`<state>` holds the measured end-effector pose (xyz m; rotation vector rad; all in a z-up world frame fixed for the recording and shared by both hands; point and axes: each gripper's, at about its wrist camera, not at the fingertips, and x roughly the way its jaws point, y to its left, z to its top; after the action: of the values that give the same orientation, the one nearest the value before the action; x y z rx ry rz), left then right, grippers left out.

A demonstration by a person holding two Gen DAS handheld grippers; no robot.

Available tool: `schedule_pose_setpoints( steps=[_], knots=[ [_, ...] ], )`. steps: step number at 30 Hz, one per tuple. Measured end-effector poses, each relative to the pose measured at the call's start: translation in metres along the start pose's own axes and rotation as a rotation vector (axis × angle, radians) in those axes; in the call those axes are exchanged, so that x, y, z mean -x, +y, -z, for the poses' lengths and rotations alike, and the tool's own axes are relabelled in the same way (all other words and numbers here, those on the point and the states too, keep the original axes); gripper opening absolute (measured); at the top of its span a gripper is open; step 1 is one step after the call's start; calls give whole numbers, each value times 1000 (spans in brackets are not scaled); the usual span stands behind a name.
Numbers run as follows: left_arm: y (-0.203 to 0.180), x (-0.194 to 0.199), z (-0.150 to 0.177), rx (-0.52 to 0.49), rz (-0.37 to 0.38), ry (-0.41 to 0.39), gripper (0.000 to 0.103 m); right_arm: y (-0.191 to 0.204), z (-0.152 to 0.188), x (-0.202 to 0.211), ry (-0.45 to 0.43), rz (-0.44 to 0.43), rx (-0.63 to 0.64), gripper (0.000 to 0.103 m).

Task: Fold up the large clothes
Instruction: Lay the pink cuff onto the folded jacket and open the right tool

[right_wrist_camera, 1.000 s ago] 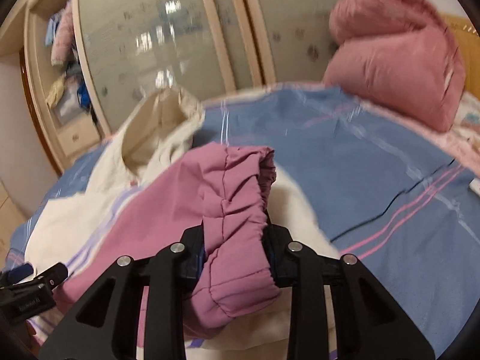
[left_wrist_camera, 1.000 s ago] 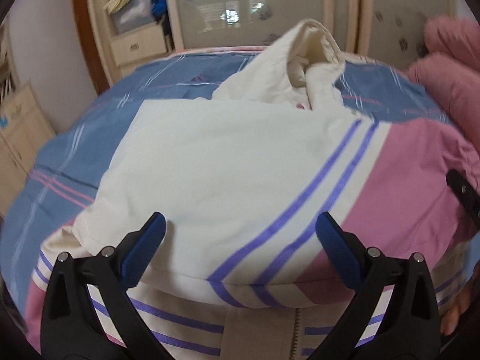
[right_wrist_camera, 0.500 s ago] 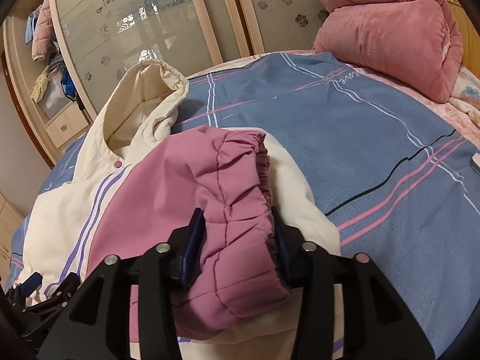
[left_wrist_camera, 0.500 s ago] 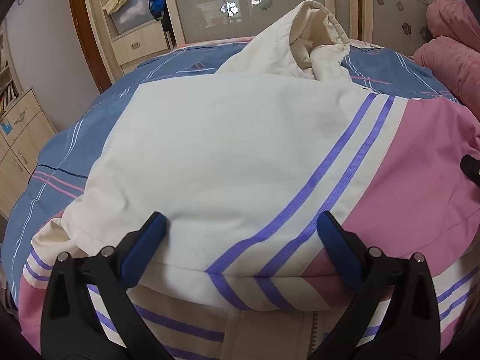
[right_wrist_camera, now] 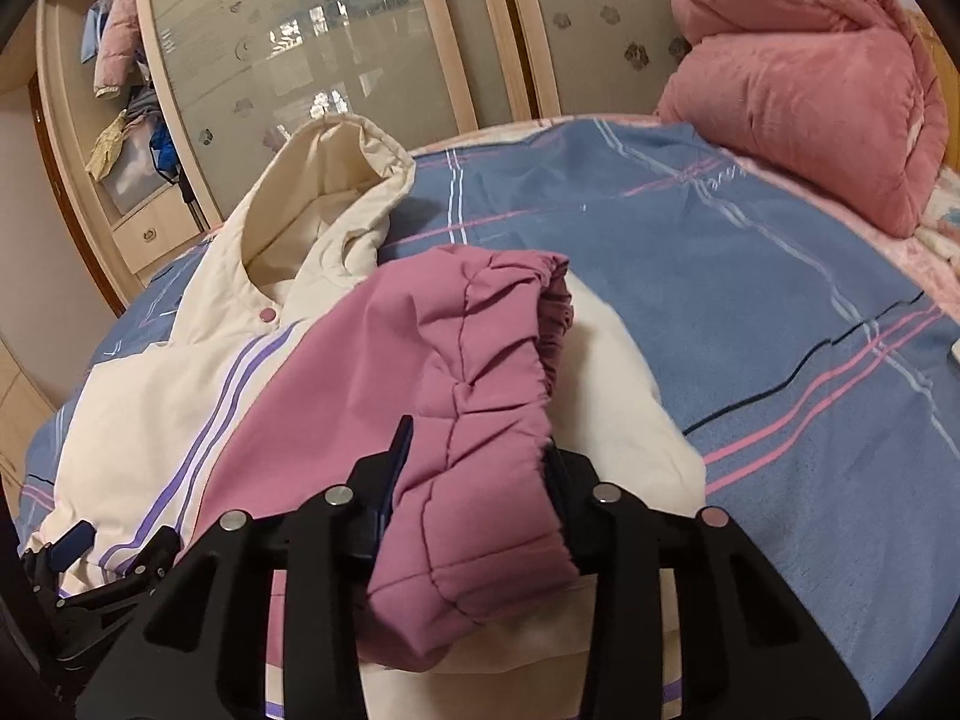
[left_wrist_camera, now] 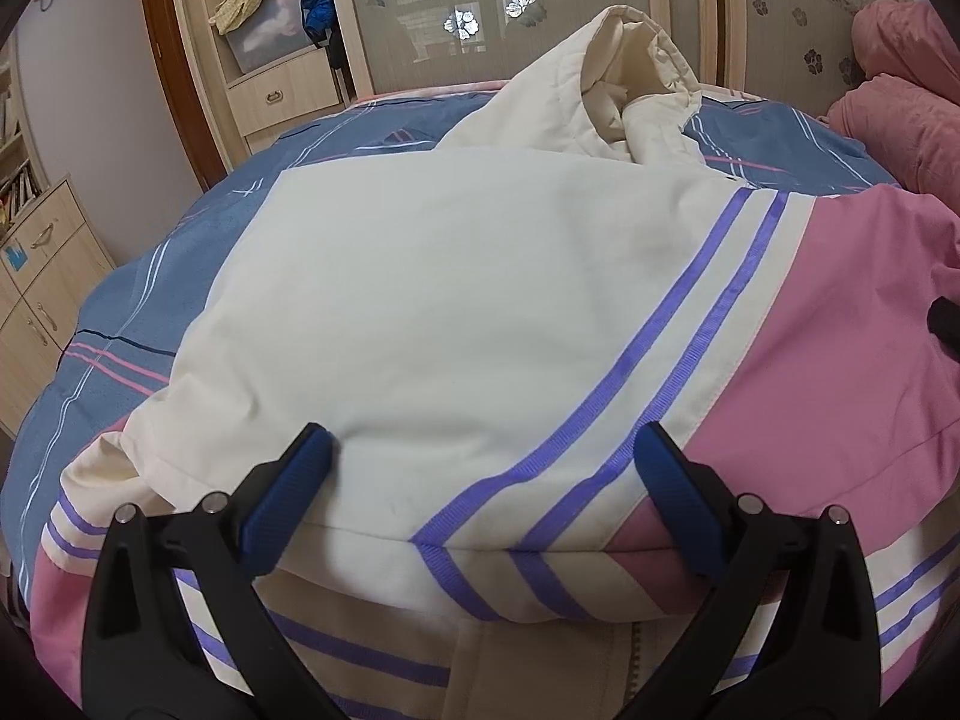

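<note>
Fingers (right_wrist_camera: 543,474) closing around pink jacket cuff (right_wrist_camera: 480,480).

The jacket (left_wrist_camera: 456,312) is matt, smooth woven cloth, padded, with slightly glossy purple ribbon stripes (left_wrist_camera: 678,324). Its pink cuff (right_wrist_camera: 480,420) is gathered and quilted. The bed sheet (right_wrist_camera: 750,276) is soft matt cotton. The wardrobe doors (right_wrist_camera: 336,48) are glossy frosted glass in pale wood.

A padded cream jacket (left_wrist_camera: 456,312) with purple stripes and pink panels lies spread on the blue plaid bed (right_wrist_camera: 750,276); hood puffed upright; pink sleeve cuff (right_wrist_camera: 480,420) folded across its body.
</note>
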<state>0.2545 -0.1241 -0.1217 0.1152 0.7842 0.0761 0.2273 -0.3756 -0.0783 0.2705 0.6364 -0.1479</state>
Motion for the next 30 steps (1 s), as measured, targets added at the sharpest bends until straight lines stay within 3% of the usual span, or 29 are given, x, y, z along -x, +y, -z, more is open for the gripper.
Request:
schedule_pose_setpoints(
  steps=[3,8,14,18,21,22,23,27,30],
  knots=[
    [4,7,-3,33,14,-21,101,-2,-1,3,-30,28,-4,38],
    [18,15,-12,138,106,-37,101,-12,-4,8,-62,28,-52,38],
    [16,12,-18,143,138,-35,101,-9,-6,30,-198,77,-38,38],
    [5,1,-10,76,75,-18,101,-5,-6,10,-100,122,5,39],
    [0,-1,-7,52,47,-24,101,-15,-6,-1,-34,143,-42,53],
    [1,-1,-8,51,47,-22,101,-18,-7,2,-42,159,-59,63],
    [2,-2,-8,53,49,-21,101,-20,-8,6,-67,176,-69,67],
    [2,-4,-8,59,51,-21,101,-12,-7,24,-159,226,-45,67],
    [1,-4,-7,54,42,-24,101,-5,-7,37,-259,359,17,67]
  ],
)
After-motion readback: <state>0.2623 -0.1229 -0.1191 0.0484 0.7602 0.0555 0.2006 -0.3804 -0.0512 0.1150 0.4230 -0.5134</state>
